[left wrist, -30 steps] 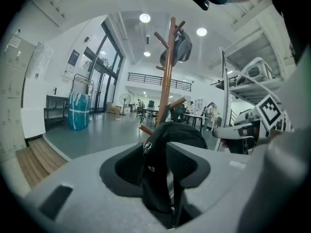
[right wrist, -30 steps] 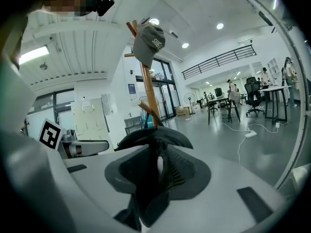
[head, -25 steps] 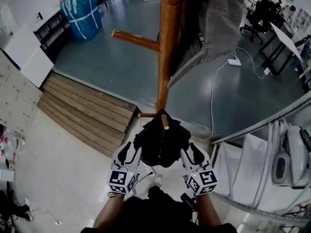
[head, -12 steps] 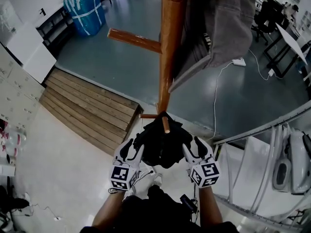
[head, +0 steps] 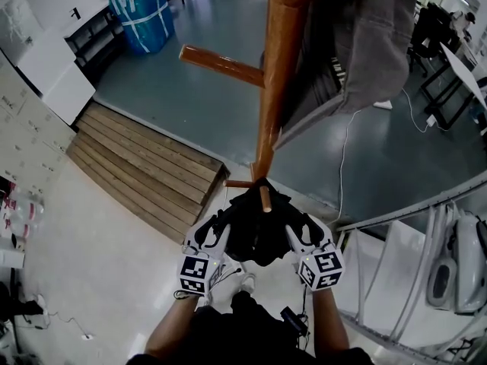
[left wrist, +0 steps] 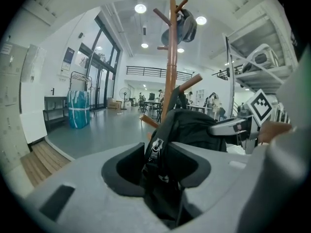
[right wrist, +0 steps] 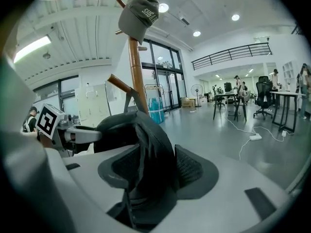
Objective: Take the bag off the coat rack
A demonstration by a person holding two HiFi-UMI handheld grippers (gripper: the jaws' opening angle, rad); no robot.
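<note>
Grey-floored hall: black bag not yet lifted off the coat rack peg; its fabric lies between both wide claws, left claw just closing, right claw just opening.

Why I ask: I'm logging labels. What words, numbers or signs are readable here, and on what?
White lettering on the grey fabric cap: tilted, too small to read.
Print on the blue wall poster: blurred, unreadable.
Black-and-white square markers: patterns, no words.
</note>
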